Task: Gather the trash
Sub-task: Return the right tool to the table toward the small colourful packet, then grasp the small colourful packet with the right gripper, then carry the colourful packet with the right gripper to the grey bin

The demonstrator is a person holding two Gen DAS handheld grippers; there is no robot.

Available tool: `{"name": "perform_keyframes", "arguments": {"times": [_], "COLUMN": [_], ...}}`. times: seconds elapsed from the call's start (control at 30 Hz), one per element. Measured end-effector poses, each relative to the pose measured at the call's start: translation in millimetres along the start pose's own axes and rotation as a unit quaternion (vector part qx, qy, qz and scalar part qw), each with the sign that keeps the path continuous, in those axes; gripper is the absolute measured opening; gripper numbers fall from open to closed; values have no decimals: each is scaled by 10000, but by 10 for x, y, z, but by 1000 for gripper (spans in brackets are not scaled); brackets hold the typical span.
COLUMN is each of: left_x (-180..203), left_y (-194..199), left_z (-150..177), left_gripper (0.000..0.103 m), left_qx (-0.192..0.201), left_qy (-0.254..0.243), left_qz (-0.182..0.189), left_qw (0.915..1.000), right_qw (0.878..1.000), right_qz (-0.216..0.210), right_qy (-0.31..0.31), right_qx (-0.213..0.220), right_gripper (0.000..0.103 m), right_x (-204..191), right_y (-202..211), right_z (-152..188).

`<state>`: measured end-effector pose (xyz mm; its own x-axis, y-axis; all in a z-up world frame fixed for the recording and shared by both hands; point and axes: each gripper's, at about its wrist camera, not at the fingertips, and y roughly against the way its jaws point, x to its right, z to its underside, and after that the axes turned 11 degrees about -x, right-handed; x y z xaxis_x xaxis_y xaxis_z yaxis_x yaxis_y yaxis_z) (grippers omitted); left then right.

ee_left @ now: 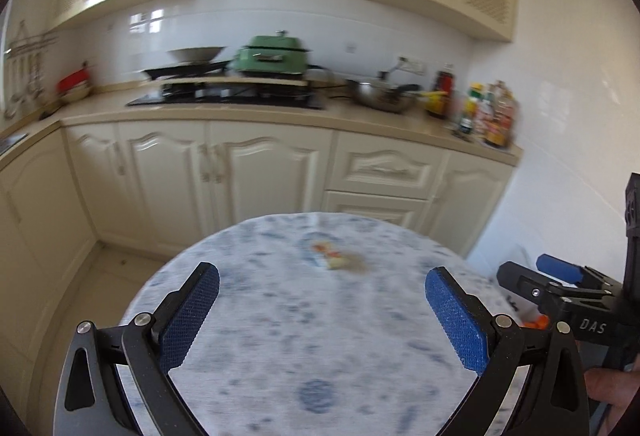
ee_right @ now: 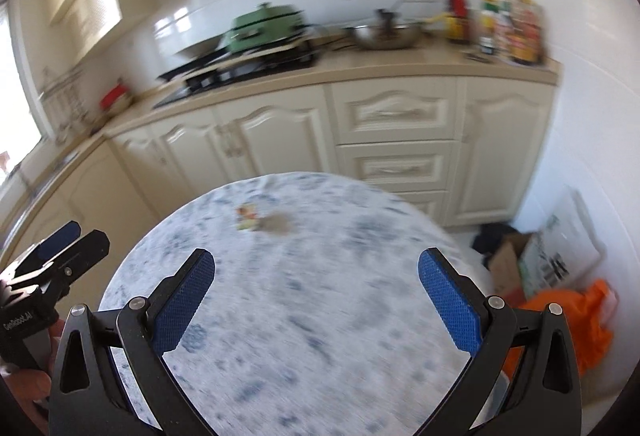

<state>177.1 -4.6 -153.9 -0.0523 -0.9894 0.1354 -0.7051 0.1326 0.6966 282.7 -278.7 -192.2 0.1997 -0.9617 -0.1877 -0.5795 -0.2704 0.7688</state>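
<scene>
A small crumpled wrapper (ee_left: 329,256), orange and pale yellow, lies on the far half of a round table (ee_left: 280,336) covered in a blue-and-white speckled cloth; the image is blurred. The same wrapper (ee_right: 249,218) shows in the right wrist view, left of centre. My left gripper (ee_left: 322,310) hangs open above the near part of the table, nothing between its blue pads. My right gripper (ee_right: 316,294) is also open and holds nothing. The wrapper lies well beyond both pairs of fingertips. Each gripper shows at the edge of the other's view.
Cream kitchen cabinets (ee_left: 240,172) and a counter with a stove, a green pot (ee_left: 274,58), a steel bowl and bottles stand behind the table. On the floor to the right sit an orange plastic bag (ee_right: 568,320), a cardboard box (ee_right: 508,260) and a white panel.
</scene>
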Motion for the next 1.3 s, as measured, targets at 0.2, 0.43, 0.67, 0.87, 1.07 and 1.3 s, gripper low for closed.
{"name": "perform_keyframes", "arguments": {"times": [0.2,0.43,0.67,0.87,1.07,1.3], "left_x": [-299,-524,-741,-863,-864,-510], "left_y": [-173,-595,-988,-1278,-1428,-1298], "left_z": [-104,-270,-451,-521,-523,-424], "left_gripper": [102,102,102,102,102,102], "left_qx": [-116,-342,-479,-566,-692,-787], "left_qy": [222,336,409,414,386,38], "left_qz": [-350,-619,-730,-752,-637,-281], "left_qw": [9991,9969,9953,9947,9948,9965], "right_qw": [9974,9924,9910,9867,9879,9935], "right_qz": [-262,-260,-180,-7,-215,-246], "right_qy": [497,762,776,1073,990,461], "right_qx": [-444,-933,-1075,-1222,-1177,-1014], "right_gripper": [103,102,98,61,29,29], "right_x": [-411,-642,-711,-856,-841,-589], "right_y": [-761,-1537,-2028,-2357,-2312,-1761], "right_z": [-245,-362,-493,-484,-448,-169]}}
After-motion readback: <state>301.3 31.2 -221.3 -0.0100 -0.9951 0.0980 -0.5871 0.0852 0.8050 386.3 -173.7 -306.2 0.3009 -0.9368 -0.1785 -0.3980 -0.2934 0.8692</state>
